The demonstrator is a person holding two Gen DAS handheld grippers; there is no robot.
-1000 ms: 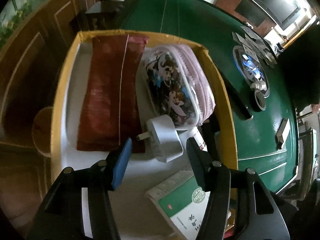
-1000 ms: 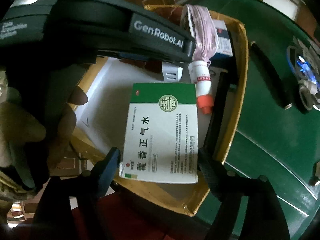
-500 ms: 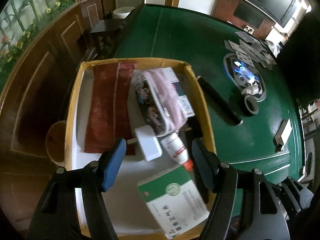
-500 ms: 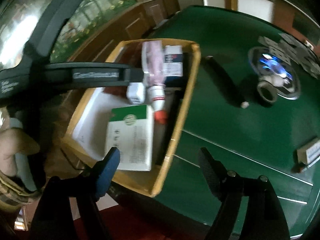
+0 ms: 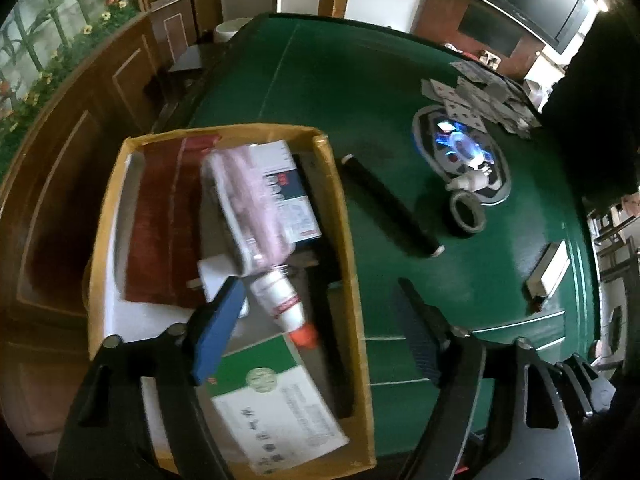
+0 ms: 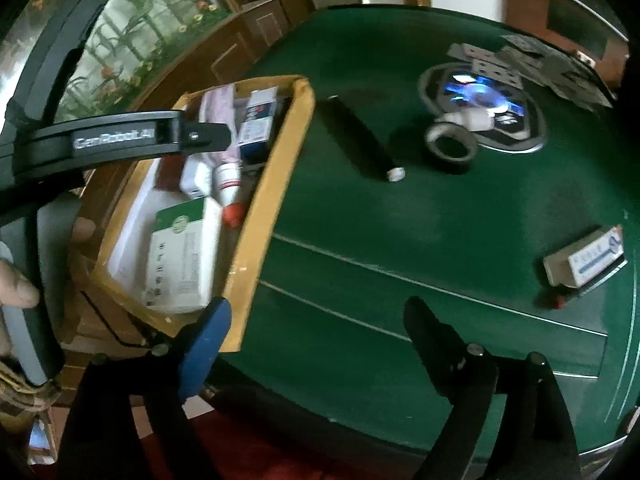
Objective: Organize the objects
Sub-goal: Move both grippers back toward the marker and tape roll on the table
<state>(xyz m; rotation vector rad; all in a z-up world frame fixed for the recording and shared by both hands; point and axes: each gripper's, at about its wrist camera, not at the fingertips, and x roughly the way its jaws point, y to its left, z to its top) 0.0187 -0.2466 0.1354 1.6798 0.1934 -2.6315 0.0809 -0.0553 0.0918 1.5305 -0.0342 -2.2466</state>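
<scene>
Currently listed: cardboard box (image 5: 344,216) on green table (image 5: 360,92), below left gripper (image 5: 316,330), jaws opening, nothing between. Green-white carton (image 5: 276,400) inside, nearest. Right gripper (image 6: 316,332), opening, empty, over table beside box; black tube (image 6: 360,142) ahead.

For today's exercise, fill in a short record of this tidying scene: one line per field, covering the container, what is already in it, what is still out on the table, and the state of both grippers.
Container: yellow cardboard box at the edge of the green table
In the box: red pouch, pink pencil case, white bottle with orange cap, green-and-white medicine box, white charger
Still on the table: black tube, tape roll, small white box, playing cards
Left gripper: fingers opening, nothing between them
Right gripper: fingers opening, nothing held
</scene>
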